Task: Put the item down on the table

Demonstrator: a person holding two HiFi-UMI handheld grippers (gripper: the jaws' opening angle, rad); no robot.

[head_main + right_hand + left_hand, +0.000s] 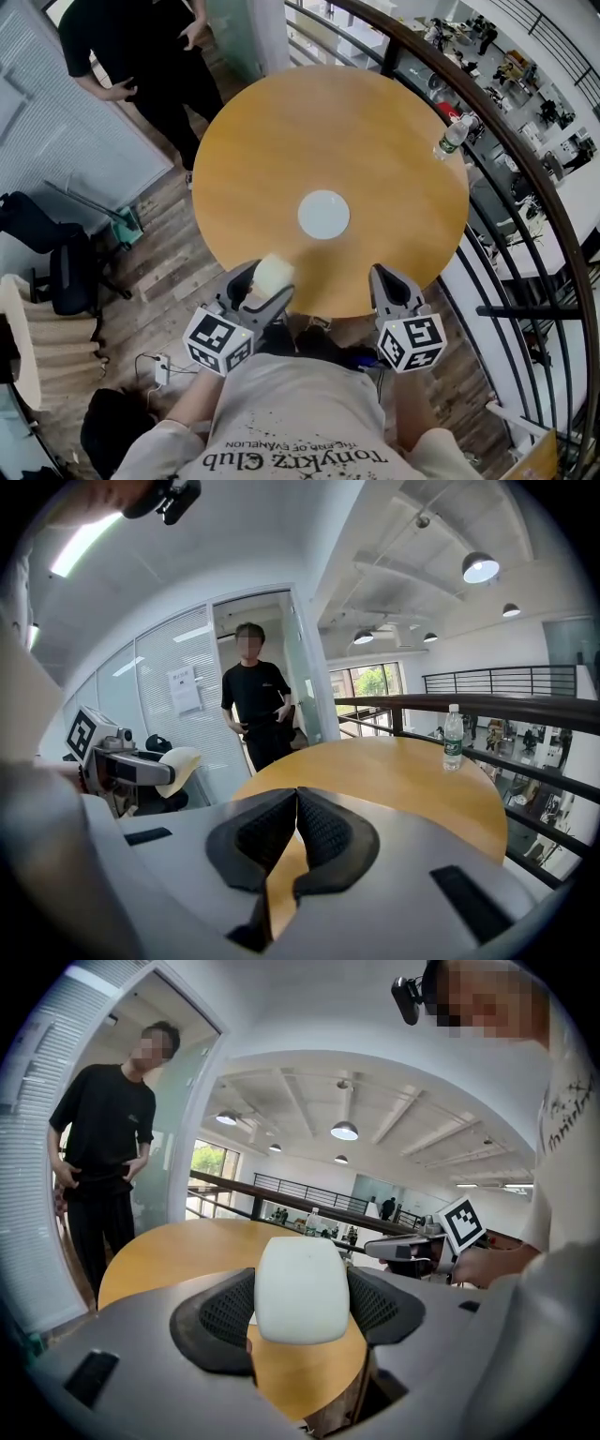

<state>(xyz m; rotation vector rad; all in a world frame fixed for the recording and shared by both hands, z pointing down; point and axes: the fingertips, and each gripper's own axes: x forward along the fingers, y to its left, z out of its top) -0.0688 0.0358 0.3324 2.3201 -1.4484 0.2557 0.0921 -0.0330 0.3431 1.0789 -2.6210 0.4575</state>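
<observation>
A pale, rounded block, soap-like (302,1290), is clamped between the black pads of my left gripper (302,1309). In the head view the same pale block (271,275) sits in the left gripper (260,292) just over the near edge of the round wooden table (281,141). My right gripper (294,829) has its pads pressed together with nothing between them; in the head view the right gripper (392,289) hangs at the table's near right edge. From the right gripper view the pale block (180,763) shows at far left.
A white round disc (323,214) lies near the table's middle. A water bottle (452,137) stands at the far right rim, beside a dark railing (506,122). A person in black (141,56) stands beyond the table's left. An office chair (56,262) is at left.
</observation>
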